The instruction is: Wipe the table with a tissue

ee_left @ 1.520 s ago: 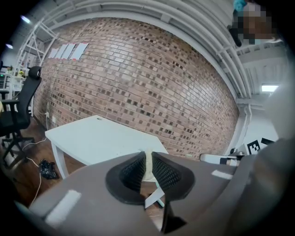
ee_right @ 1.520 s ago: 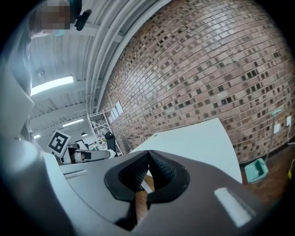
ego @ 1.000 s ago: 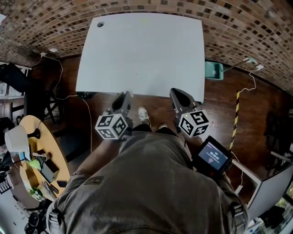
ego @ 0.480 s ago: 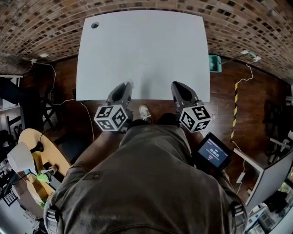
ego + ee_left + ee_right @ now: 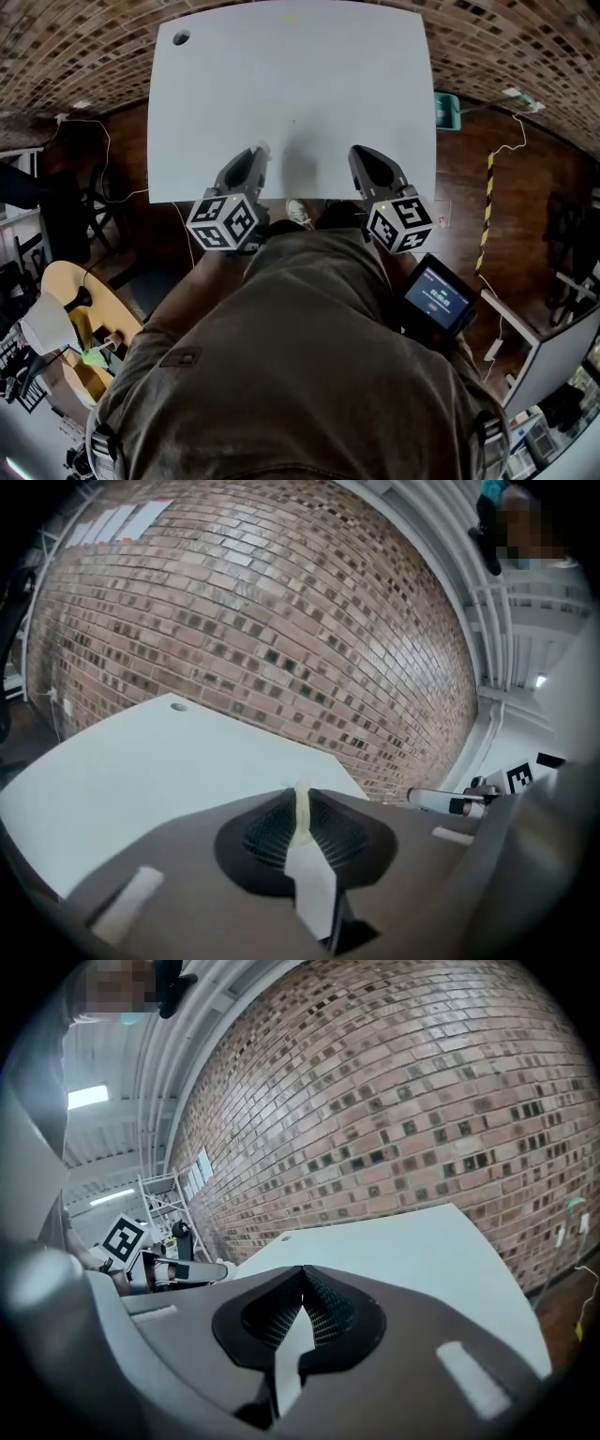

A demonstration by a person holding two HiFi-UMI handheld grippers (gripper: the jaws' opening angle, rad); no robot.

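Observation:
The white table fills the upper middle of the head view; its top also shows ahead in both gripper views. My left gripper hangs over the table's near edge, jaws pressed together on a thin pale sliver of tissue that pokes out at the tips. My right gripper is level with it over the same edge, shut with nothing visible between its jaws. The left gripper also shows at the left of the right gripper view.
A round cable hole sits in the table's far left corner. A brick wall rises behind it. A teal bin stands on the floor at the table's right. A handheld screen hangs by my right hip; a round wooden table is lower left.
The table has come closer in the head view. Both grippers, earlier short of its near edge, now reach over it; their jaws have stayed as they were.

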